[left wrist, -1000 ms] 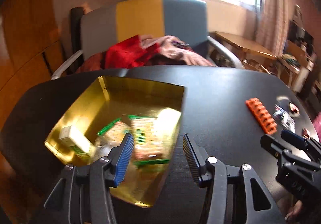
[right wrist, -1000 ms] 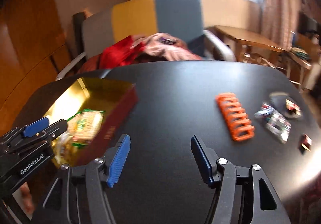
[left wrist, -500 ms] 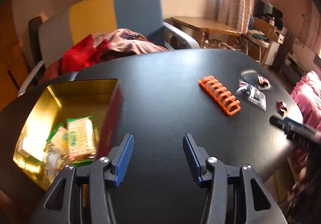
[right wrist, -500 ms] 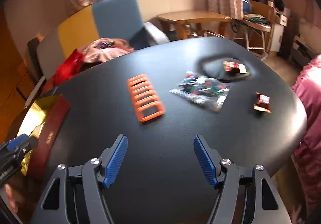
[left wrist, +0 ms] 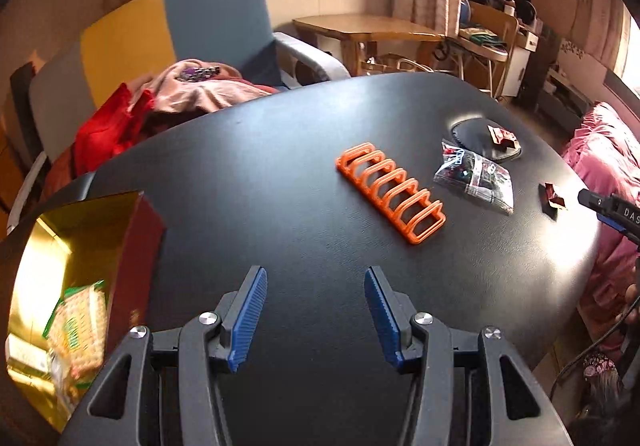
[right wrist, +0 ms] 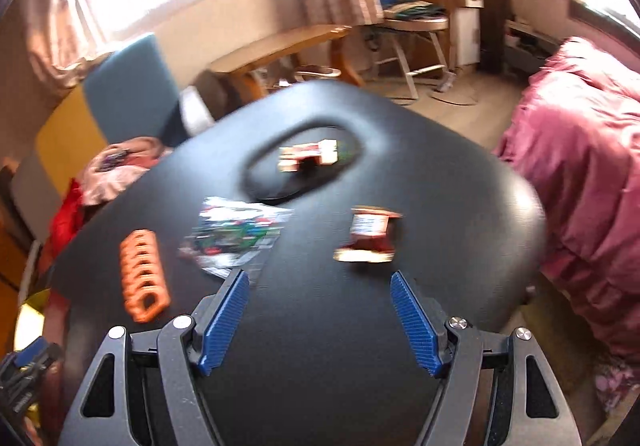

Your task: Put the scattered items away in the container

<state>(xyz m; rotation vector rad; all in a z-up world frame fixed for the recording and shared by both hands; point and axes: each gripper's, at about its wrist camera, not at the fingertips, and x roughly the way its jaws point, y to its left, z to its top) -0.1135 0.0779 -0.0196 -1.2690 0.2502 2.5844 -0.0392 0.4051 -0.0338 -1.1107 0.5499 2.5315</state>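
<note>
A gold-lined box with red outer walls stands at the table's left edge and holds green snack packets. An orange plastic rack lies mid-table. Right of it are a clear bag of small coloured pieces, a red wrapper and another red packet in an oval recess. My left gripper is open and empty over bare table. My right gripper is open and empty, just short of the red wrapper.
The black table ends close beyond the wrappers on the right. Behind it stands an armchair heaped with red and pink clothes. A pink bed cover lies to the right, wooden furniture at the back.
Both grippers have swung right, away from the gold box and toward the scattered items. The right gripper now faces the red wrapper and bag. Both stay open and empty.
</note>
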